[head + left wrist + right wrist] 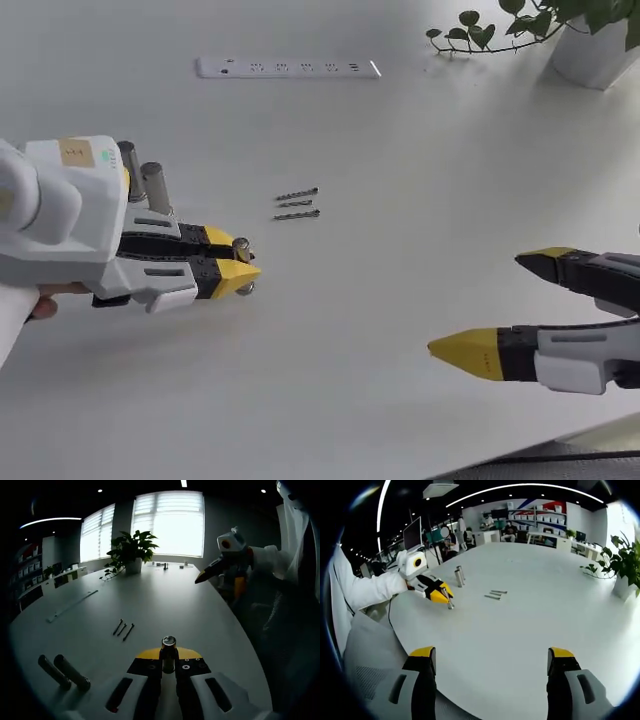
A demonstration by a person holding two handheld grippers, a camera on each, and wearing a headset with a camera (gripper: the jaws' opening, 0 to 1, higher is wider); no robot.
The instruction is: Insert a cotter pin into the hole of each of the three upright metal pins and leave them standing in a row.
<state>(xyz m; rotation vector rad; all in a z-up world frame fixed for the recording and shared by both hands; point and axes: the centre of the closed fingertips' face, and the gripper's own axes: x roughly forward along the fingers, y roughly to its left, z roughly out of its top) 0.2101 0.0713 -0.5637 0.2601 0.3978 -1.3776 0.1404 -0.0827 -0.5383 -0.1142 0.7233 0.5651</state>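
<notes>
Far left first: my left gripper has its fingers clamped on one metal pin, holding it upright. I honestly can't tell if its bottom end touches the worktop or sits just above it. Right behind that gripper, the other two metal pins stand upright, side by side and close together. A bit to the right, the three cotter pins lie flat and parallel, near each other but apart from everything else. Further back there's a white power strip. Over on the right, my right gripper hangs above the near edge with its fingers spread wide around nothing, well apart from the pins. A potted plant sits in the back right corner.
</notes>
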